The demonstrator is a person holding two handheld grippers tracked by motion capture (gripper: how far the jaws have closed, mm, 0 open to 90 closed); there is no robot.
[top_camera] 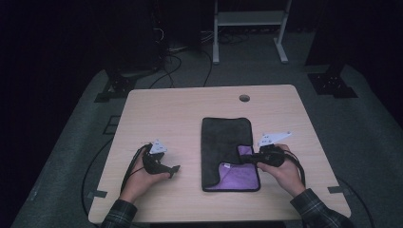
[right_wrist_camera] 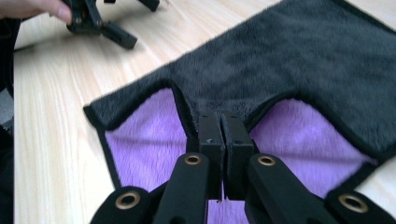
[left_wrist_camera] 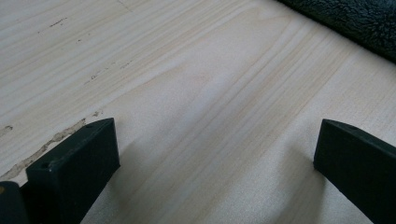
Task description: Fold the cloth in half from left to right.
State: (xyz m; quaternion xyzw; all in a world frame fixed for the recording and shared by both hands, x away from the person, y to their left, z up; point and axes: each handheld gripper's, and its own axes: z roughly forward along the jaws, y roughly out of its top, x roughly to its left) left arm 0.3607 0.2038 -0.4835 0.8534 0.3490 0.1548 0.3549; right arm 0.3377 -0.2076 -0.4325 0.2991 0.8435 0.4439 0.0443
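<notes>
Your right gripper (right_wrist_camera: 223, 122) has its jaws pressed together on a pinched fold of the cloth (top_camera: 225, 137), lifting the dark top layer so the purple underside shows on both sides of the pinch. From above, that gripper (top_camera: 247, 158) sits at the cloth's 4 o'clock corner, reaching in from the right edge. The cloth lies on the table (top_camera: 166, 114) a little right of centre, its long side running from 12 to 6 o'clock.

Your left gripper (top_camera: 175, 170) rests at about 8 o'clock from the cloth, well apart from it, jaws spread wide over bare wood with nothing between them; whether the tips touch the surface is hard to tell. In its own view the cloth's dark edge (left_wrist_camera: 355, 23) crosses the 1 o'clock corner.

Open wood lies from 9 to 12 o'clock. A round hole (top_camera: 244, 98) sits near the far edge at 12 o'clock.
</notes>
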